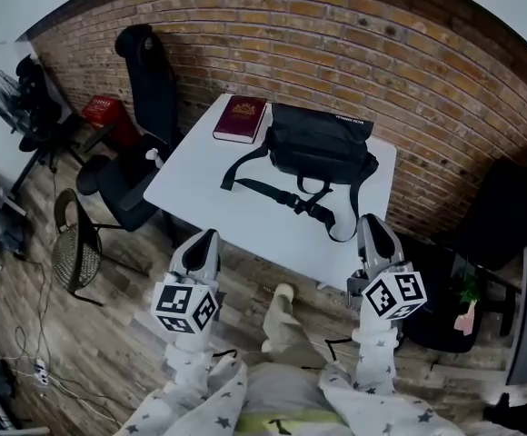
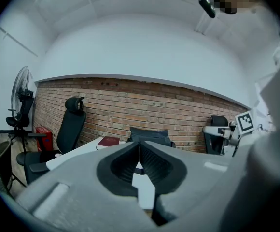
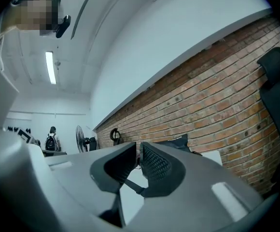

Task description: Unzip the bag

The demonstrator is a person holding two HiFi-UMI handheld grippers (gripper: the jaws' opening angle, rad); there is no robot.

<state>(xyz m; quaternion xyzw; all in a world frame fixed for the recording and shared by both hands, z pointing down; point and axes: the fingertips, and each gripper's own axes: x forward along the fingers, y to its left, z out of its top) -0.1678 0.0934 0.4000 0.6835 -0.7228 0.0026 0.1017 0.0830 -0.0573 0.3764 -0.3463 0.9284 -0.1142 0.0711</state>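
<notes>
- The left gripper [image 1: 206,237] is shut tight and holds nothing; it is by the near edge of the table [image 1: 200,189].
- The right gripper [image 1: 371,221] is open just a crack and empty; it is by the table's near right corner.
- The black bag [image 1: 323,143] lies far back on the table, well apart from both; a red book [image 1: 240,118] lies just left of it.
</notes>
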